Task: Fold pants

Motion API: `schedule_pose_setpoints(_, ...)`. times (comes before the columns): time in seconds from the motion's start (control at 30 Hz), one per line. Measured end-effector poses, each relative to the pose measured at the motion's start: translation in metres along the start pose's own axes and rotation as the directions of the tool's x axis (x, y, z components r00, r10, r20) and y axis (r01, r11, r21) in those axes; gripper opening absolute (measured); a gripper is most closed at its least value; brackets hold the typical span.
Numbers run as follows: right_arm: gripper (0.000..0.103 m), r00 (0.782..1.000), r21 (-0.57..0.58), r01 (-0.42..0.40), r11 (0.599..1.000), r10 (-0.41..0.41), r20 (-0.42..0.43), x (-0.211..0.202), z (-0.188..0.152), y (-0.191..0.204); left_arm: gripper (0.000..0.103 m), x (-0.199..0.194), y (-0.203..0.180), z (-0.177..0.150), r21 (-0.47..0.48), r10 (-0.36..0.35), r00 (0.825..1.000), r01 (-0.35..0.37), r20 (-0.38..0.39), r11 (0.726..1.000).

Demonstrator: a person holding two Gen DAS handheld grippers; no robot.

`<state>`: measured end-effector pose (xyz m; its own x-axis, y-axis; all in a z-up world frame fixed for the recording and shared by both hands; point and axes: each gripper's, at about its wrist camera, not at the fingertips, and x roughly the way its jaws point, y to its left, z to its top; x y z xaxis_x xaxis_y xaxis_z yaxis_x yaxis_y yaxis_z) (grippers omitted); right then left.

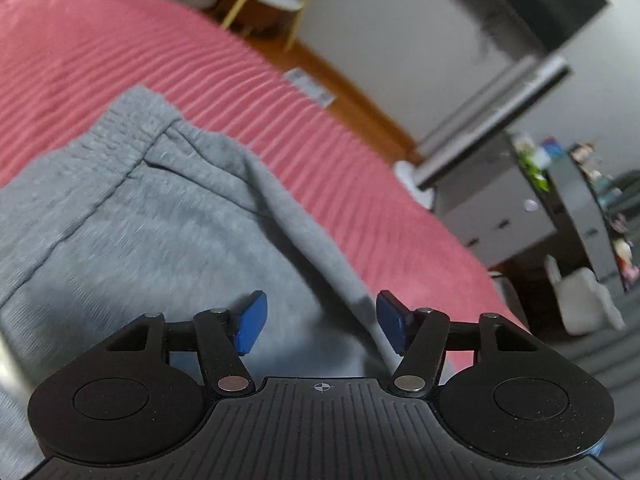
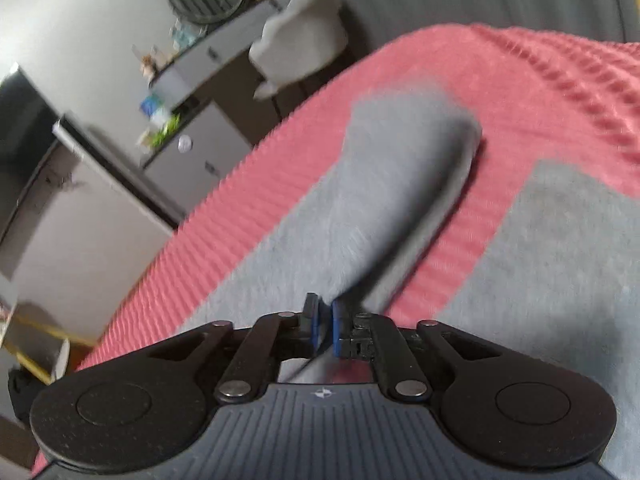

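Soft, limp grey sweatpants [image 1: 168, 216]: best pinched at waistband. Left gripper [image 1: 322, 322] agape, empty; right gripper [image 2: 325, 328] seemingly clamping a leg.

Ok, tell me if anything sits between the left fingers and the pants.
Nothing visible does. The left gripper is open directly over the gray pants on the pink bedspread, with only fabric below its fingers.
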<state>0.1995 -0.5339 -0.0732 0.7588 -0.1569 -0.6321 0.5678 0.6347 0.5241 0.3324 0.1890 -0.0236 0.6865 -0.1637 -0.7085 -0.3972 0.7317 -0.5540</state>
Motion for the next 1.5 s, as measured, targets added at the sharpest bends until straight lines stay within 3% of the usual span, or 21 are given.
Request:
schedule_pose_setpoints(0.03,0.028,1.000,0.009,0.003,1.000,-0.003,0.006,0.005,0.006,-0.001,0.063,0.011,0.004,0.006,-0.032,-0.018,1.000,0.017,-0.012,0.999)
schedule_pose_setpoints(0.1,0.032,0.999,0.043,0.034,0.998,-0.035,0.008,0.010,0.015,-0.007,0.045,0.025,0.009,0.014,-0.092,-0.011,1.000,0.009,-0.015,0.996)
schedule_pose_setpoints(0.13,0.032,0.999,0.080,0.040,0.996,-0.039,-0.011,0.018,0.019,-0.013,0.043,0.031,0.010,0.017,-0.112,-0.011,1.000,0.009,-0.018,0.994)
schedule_pose_setpoints(0.17,0.032,0.999,0.117,0.040,0.992,-0.038,-0.021,0.023,0.019,-0.017,0.034,0.035,0.011,0.020,-0.127,-0.017,0.999,0.014,-0.027,0.992)
schedule_pose_setpoints(0.2,0.032,0.999,0.165,0.023,0.986,-0.019,-0.026,0.028,0.022,-0.023,0.018,0.039,0.011,0.023,-0.134,-0.023,0.999,0.018,-0.038,0.991)
schedule_pose_setpoints(0.23,0.030,1.000,0.205,0.006,0.979,-0.003,-0.015,0.031,0.024,-0.027,0.012,0.041,0.010,0.025,-0.133,-0.022,0.999,0.015,-0.050,0.991)
schedule_pose_setpoints(0.27,0.026,1.000,0.228,0.001,0.974,0.000,-0.006,0.030,0.023,-0.028,0.012,0.040,0.011,0.027,-0.137,-0.030,0.998,0.022,-0.056,0.990)
schedule_pose_setpoints(0.3,0.010,1.000,0.240,-0.004,0.971,0.006,-0.007,0.033,0.025,-0.029,0.010,0.035,0.010,0.028,-0.139,-0.037,0.998,0.030,-0.046,0.990)
schedule_pose_setpoints(0.33,0.005,1.000,0.242,0.005,0.970,-0.001,-0.014,0.034,0.026,-0.029,0.010,0.028,0.009,0.032,-0.130,-0.040,0.999,0.035,-0.033,0.991)
schedule_pose_setpoints(0.4,0.004,1.000,0.214,0.013,0.977,-0.012,-0.005,0.025,0.030,-0.023,0.010,0.000,0.003,0.029,-0.074,-0.058,0.998,0.058,0.008,0.996)
schedule_pose_setpoints(0.57,0.004,0.993,0.136,-0.091,0.986,0.080,0.081,-0.051,0.045,-0.006,0.010,-0.103,0.008,0.009,0.051,-0.167,0.985,0.164,0.055,0.985)
schedule_pose_setpoints(0.77,0.004,0.987,0.065,-0.111,0.992,0.103,0.125,-0.168,0.033,-0.048,0.010,-0.202,0.072,-0.060,0.043,-0.222,0.975,0.222,-0.010,0.974)
schedule_pose_setpoints(0.87,0.004,0.996,0.011,-0.027,1.000,0.026,0.091,-0.199,0.007,-0.081,0.010,-0.206,0.116,-0.108,0.017,-0.141,0.987,0.143,-0.083,0.990)
schedule_pose_setpoints(0.97,0.004,0.998,0.060,0.062,0.996,-0.061,-0.005,-0.199,-0.026,-0.125,0.010,-0.189,0.160,-0.141,-0.104,-0.103,0.984,0.088,-0.144,0.991)
schedule_pose_setpoints(1.07,0.005,0.989,0.055,0.129,0.990,-0.124,-0.084,-0.186,-0.051,-0.148,0.014,-0.177,0.175,-0.152,-0.131,-0.072,0.988,0.055,-0.133,0.990)
schedule_pose_setpoints(1.17,0.010,0.988,0.069,0.131,0.989,-0.125,-0.086,-0.180,-0.054,-0.152,0.022,-0.172,0.175,-0.146,-0.160,-0.049,0.994,0.034,-0.093,0.987)
schedule_pose_setpoints(1.2,0.018,0.990,0.091,0.118,0.989,-0.110,-0.086,-0.178,-0.052,-0.154,0.025,-0.170,0.174,-0.146,-0.160,-0.039,0.996,0.026,-0.082,0.987)
schedule_pose_setpoints(1.3,0.020,0.994,0.137,0.097,0.986,-0.089,-0.066,-0.174,-0.048,-0.156,0.018,-0.162,0.167,-0.141,-0.199,-0.005,0.997,-0.011,-0.083,0.980)
schedule_pose_setpoints(1.37,0.015,0.995,0.145,0.088,0.986,-0.080,-0.060,-0.172,-0.044,-0.154,0.014,-0.163,0.171,-0.141,-0.216,-0.008,0.998,-0.007,-0.069,0.976)
schedule_pose_setpoints(1.4,0.005,0.995,0.136,0.088,0.987,-0.081,-0.058,-0.173,-0.044,-0.152,0.012,-0.167,0.170,-0.140,-0.206,-0.004,0.998,-0.007,-0.056,0.979)
schedule_pose_setpoints(1.5,0.004,0.996,0.029,0.088,0.996,-0.089,0.012,-0.188,-0.038,-0.136,0.011,-0.181,0.160,-0.138,-0.151,0.002,1.000,-0.003,-0.009,0.989)
